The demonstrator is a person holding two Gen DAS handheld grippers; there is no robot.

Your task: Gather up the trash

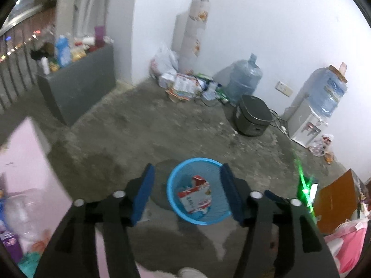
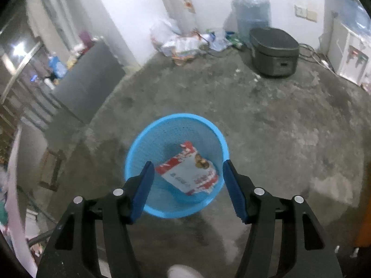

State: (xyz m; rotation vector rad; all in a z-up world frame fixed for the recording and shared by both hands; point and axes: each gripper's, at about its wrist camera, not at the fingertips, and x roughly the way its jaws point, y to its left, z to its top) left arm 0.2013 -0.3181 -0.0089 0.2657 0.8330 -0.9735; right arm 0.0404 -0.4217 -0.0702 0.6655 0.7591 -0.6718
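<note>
A blue mesh waste basket point(image 1: 172, 180) point(image 2: 162, 127) stands on the concrete floor below both grippers. Inside it lies a red and white snack wrapper point(image 1: 196, 195) point(image 2: 189, 173). My left gripper point(image 1: 187, 192) is open and empty, held above the basket with its blue pads either side of it. My right gripper point(image 2: 187, 188) is also open and empty, above the basket's near rim.
A dark rice cooker point(image 1: 251, 118) point(image 2: 273, 51), water jugs point(image 1: 244, 78) point(image 2: 251, 9) and a dispenser point(image 1: 308, 127) stand by the far wall. A trash pile point(image 1: 183, 85) point(image 2: 183, 42) lies in the corner. A grey cabinet point(image 1: 78, 85) point(image 2: 88, 81) stands left. Pink table edge point(image 1: 27, 169) lies near left.
</note>
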